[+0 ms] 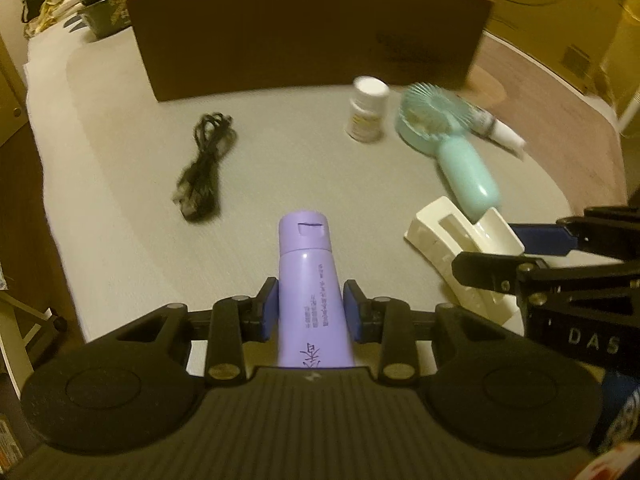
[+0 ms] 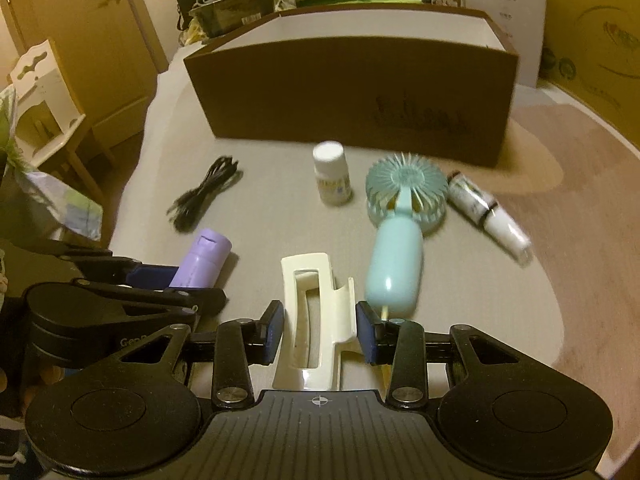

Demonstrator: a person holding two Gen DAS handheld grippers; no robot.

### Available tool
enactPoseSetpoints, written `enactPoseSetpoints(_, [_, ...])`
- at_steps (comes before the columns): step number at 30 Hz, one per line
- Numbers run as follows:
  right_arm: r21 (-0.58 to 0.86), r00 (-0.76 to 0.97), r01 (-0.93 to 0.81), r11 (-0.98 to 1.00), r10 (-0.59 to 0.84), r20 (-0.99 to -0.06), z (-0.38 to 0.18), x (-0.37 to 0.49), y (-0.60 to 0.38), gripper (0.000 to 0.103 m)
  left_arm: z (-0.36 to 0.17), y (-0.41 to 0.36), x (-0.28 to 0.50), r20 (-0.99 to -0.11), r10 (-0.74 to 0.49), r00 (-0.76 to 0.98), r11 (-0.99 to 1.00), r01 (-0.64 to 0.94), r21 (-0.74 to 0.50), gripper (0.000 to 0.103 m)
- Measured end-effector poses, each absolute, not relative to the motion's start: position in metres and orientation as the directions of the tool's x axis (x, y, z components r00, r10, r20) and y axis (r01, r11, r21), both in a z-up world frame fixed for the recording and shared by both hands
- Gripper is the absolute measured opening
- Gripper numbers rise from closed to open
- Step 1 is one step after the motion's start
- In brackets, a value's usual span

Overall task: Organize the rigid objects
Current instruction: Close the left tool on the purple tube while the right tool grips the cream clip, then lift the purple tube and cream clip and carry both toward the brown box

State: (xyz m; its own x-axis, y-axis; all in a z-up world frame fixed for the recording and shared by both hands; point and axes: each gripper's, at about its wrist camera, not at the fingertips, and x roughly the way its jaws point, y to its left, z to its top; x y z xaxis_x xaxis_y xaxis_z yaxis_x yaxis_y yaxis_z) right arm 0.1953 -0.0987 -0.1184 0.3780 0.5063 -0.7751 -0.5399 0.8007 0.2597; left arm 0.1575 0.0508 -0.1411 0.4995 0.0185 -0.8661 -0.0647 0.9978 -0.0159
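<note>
My left gripper [image 1: 310, 306] is shut on a purple tube [image 1: 308, 276], cap pointing away; the tube also shows in the right wrist view [image 2: 204, 258]. My right gripper [image 2: 320, 332] is shut on a cream hair claw clip [image 2: 314, 312], which also shows in the left wrist view [image 1: 464, 240]. On the grey table lie a mint handheld fan [image 2: 400, 232], a white pill bottle [image 2: 332, 180], a small white tube [image 2: 488, 212] and a bundled black cable [image 2: 204, 192]. A brown cardboard box [image 2: 352, 92], open at the top, stands behind them.
The table's left edge [image 1: 48, 184] drops to the floor. A white chair [image 2: 44, 112] stands to the left. Bags and cartons [image 2: 240, 0] are piled behind the box. A large cardboard carton [image 1: 560, 12] stands at the far right.
</note>
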Motion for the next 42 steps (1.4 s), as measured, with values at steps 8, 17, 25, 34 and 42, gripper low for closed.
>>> enactPoseSetpoints(8, [0.293,0.349,-0.514,0.806,0.508,-0.788,-0.115,0.18,-0.114,0.039,-0.138,0.038,0.141,-0.877,-0.009,0.481,0.999,-0.033,-0.028,0.031])
enactPoseSetpoints(17, [0.299,0.336,-0.469,0.831,0.481,-0.809,-0.125,0.183,-0.111,0.043,-0.142,0.031,0.15,-0.884,0.007,0.468,1.0,-0.018,-0.002,0.035])
enactPoseSetpoints(25, [0.258,0.362,-0.487,0.835,0.461,-0.81,-0.126,0.18,-0.105,0.043,-0.142,0.031,0.15,-0.887,0.015,0.462,1.0,-0.022,0.005,0.034])
enactPoseSetpoints(34, [0.251,0.364,-0.491,0.834,0.458,-0.811,-0.125,0.179,-0.104,0.041,-0.141,0.028,0.151,-0.885,0.017,0.466,1.0,-0.003,0.018,0.03])
enactPoseSetpoints(42, [0.274,0.354,-0.484,0.831,0.472,-0.808,-0.123,0.179,-0.107,0.041,-0.139,0.029,0.15,-0.883,0.012,0.47,1.0,-0.001,0.013,0.029])
